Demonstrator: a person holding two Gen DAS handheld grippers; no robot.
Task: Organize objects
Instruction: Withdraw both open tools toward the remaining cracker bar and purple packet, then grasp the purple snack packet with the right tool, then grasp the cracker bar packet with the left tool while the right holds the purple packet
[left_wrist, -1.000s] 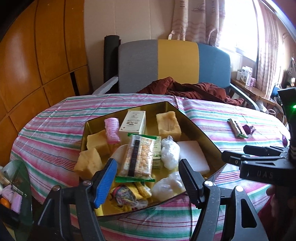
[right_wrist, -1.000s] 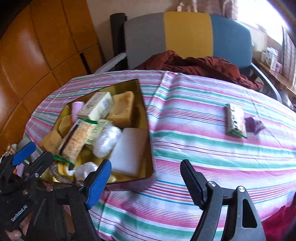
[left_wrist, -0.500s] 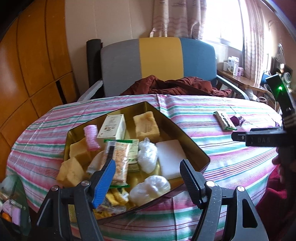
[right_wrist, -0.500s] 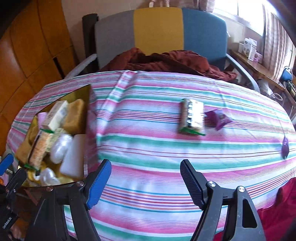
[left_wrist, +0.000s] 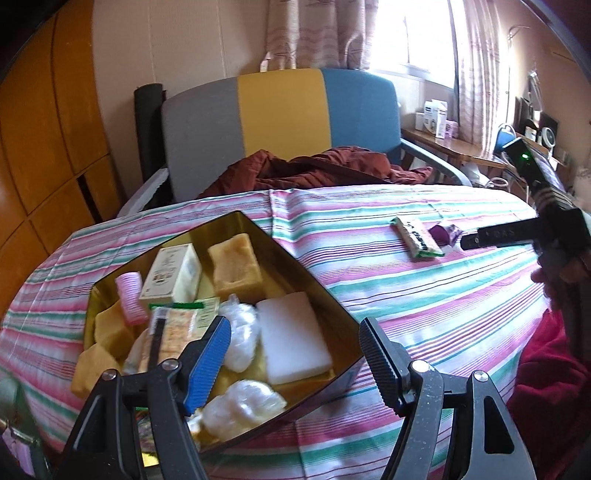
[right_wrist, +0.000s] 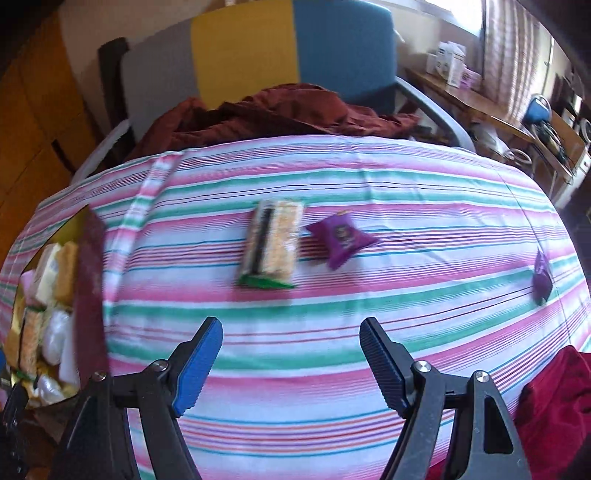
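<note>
So you're over a round table (right_wrist: 332, 177) in a pink-green-white striped cloth, tri-color chair (left_wrist: 280, 122) with a maroon garment at 12 o'clock. Loose on the cloth: one snack bar (right_wrist: 271, 243) and two purple packets (right_wrist: 341, 238) (the second (right_wrist: 541, 277) out at 3 o'clock). Your gold tin (left_wrist: 321, 291) sits at 9 o'clock, stuffed. Left gripper (left_wrist: 295, 362) and right gripper (right_wrist: 291, 363) both gape empty.

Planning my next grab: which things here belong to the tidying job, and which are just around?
Job:
gold box
snack bar on the cloth
purple packet beside it
second purple packet
right gripper, open, empty

Just around:
striped chair
brown garment
striped tablecloth
</note>
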